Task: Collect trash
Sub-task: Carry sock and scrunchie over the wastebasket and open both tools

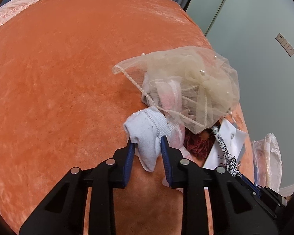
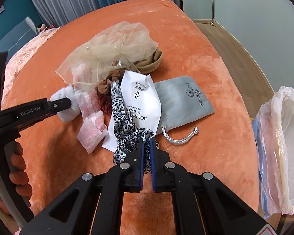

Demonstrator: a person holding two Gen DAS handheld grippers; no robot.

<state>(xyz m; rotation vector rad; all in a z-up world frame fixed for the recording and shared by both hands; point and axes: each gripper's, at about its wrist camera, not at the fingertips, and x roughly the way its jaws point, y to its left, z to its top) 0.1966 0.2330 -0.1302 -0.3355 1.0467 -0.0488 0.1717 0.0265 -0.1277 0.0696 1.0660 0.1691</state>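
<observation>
Right tool (image 2: pixel 146 140) clenched on leopard-print ribbon (image 2: pixel 121 105), left tool (image 1: pixel 147 140) gripping white sock (image 1: pixel 145 129), orange blanket (image 1: pixel 58 68) beneath.

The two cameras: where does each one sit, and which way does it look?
Left wrist: sits on the left gripper, looks down at the orange bed; its fingers pinch a white sock.
Right wrist: sits on the right gripper, looks down at the bed; its fingers pinch a leopard ribbon; a hand shows.
Shared: sock, veil, white bag, bin.
</observation>
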